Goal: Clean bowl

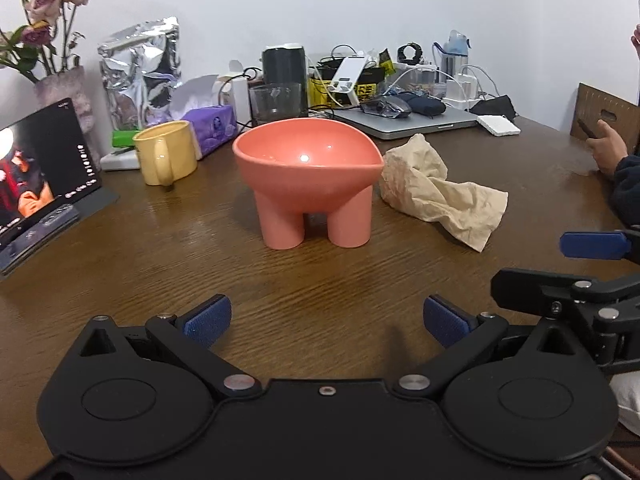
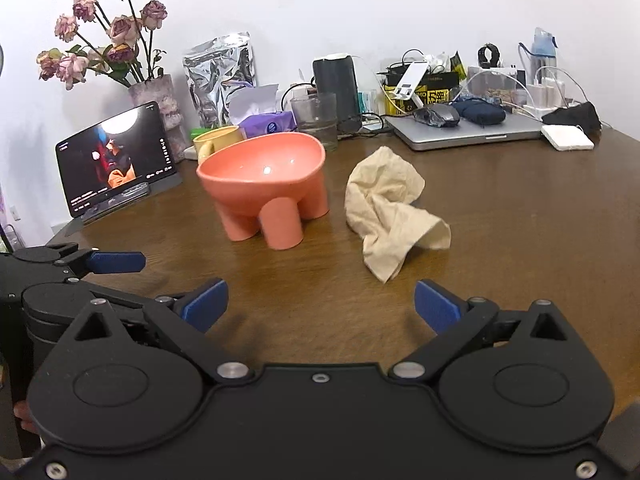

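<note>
the pink bowl (image 1: 308,168) stands upright on the counter (image 1: 320,280), a crumpled cloth (image 1: 436,192) just beside it. the left gripper (image 1: 326,318) and right gripper (image 2: 320,304) hold their fingers spread wide, empty.

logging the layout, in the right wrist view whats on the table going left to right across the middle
tablet → pink bowl → beige cloth, with bare wooden table beyond it to the right edge
</note>
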